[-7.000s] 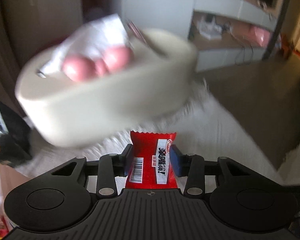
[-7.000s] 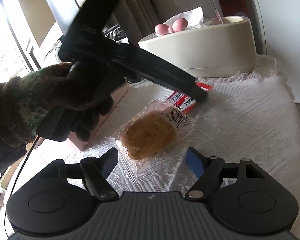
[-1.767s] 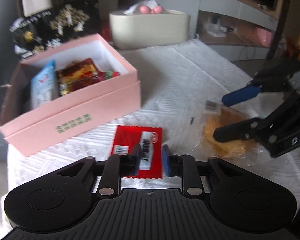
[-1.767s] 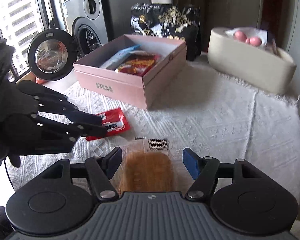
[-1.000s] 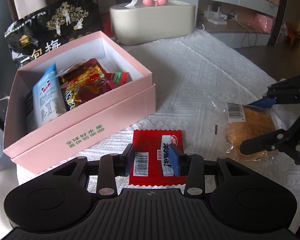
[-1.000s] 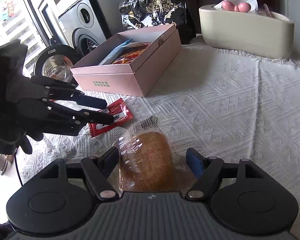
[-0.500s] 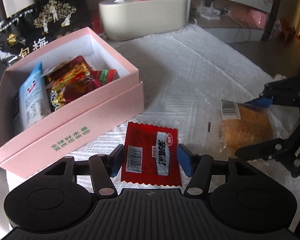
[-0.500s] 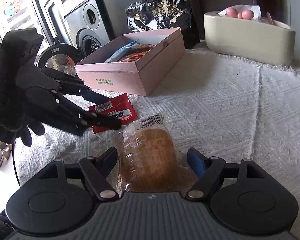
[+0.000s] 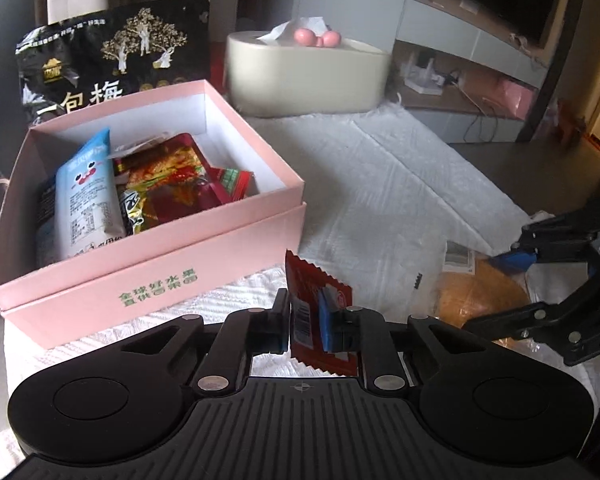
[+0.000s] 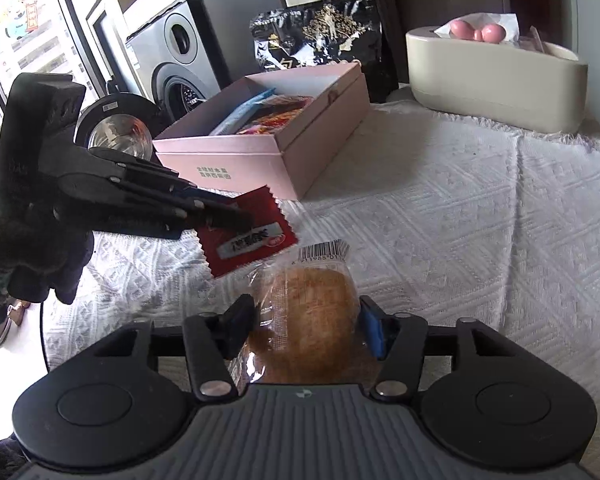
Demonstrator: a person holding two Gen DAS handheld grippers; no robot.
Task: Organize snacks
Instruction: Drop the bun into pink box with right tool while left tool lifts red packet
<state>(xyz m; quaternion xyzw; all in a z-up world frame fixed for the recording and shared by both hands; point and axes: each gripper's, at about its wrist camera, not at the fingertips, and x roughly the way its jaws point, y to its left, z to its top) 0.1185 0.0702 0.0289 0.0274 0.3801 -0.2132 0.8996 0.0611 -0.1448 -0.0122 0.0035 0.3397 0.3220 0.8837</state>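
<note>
Pink box (image 9: 148,280) stood open at left on the white cloth (image 9: 400,184), packets inside. Left gripper (image 9: 305,322) was clamped on the red packet (image 9: 300,316), held on edge just right of the box. Right gripper (image 10: 306,326) had both fingers pressed against the wrapped bun (image 10: 306,320), lying on the cloth beside the packet.

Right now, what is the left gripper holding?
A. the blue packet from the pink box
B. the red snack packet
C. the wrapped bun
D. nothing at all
B: the left gripper is pinched shut on the red snack packet, which stands up on edge between its fingers, while the wrapped bun sits between the fingers of the right gripper.
</note>
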